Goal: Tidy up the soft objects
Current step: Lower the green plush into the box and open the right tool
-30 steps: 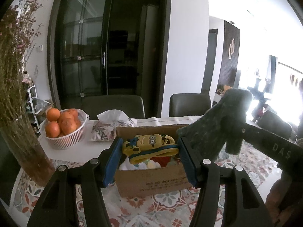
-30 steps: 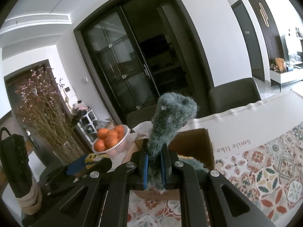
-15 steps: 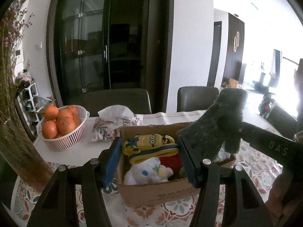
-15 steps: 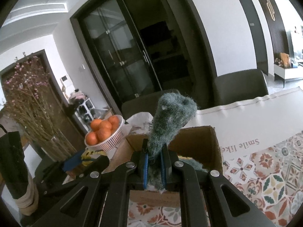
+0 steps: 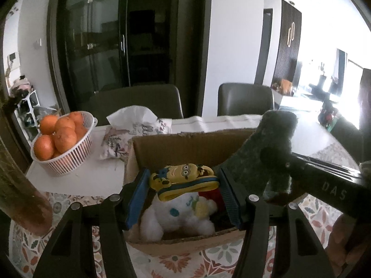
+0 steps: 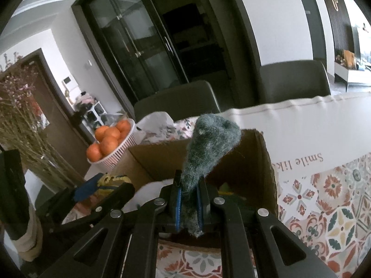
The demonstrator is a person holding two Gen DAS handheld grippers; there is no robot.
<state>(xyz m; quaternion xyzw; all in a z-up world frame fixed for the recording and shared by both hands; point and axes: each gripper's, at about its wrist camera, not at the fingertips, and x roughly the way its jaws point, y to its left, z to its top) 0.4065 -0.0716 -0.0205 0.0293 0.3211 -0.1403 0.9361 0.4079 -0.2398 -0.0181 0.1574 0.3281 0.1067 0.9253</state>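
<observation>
My left gripper (image 5: 183, 183) is shut on a yellow minion slipper (image 5: 183, 177) and holds it over the open cardboard box (image 5: 185, 147). A white plush toy (image 5: 180, 213) and something red lie inside the box. My right gripper (image 6: 188, 194) is shut on a dark green fuzzy soft toy (image 6: 208, 143) and holds it above the near right of the box (image 6: 250, 162). That toy also shows in the left wrist view (image 5: 269, 153). The left gripper with the slipper shows in the right wrist view (image 6: 109, 181).
A white basket of oranges (image 5: 60, 143) and a floral tissue pack (image 5: 136, 132) stand behind and left of the box. A vase of dried flowers (image 5: 20, 194) is at the near left. Two dark chairs (image 5: 245, 99) stand behind the table.
Both grippers have moved forward and up over the box, so its inside with the white plush toy now shows. Both grips are unchanged.
</observation>
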